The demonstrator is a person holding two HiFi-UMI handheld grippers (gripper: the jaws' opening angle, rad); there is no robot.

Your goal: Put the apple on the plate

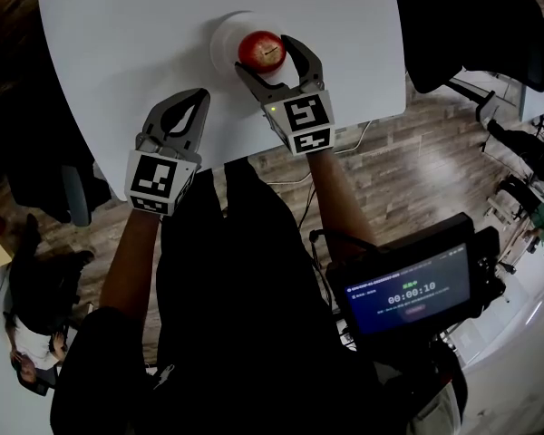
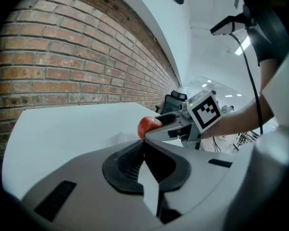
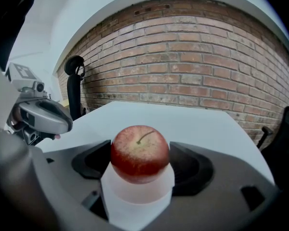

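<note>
I'm gripping the round red apple (image 3: 139, 154) in my right tongs (image 1: 264, 54), and it's sitting directly over the round white plate (image 1: 221, 36) on the far side of the white desk (image 1: 109, 34). Resting on it or hanging just above, I'm not seeing which. So I'm reckoning it's straight down and let go. My left tongs (image 1: 196, 100) are idling pressed together, empty, off to the left
</note>
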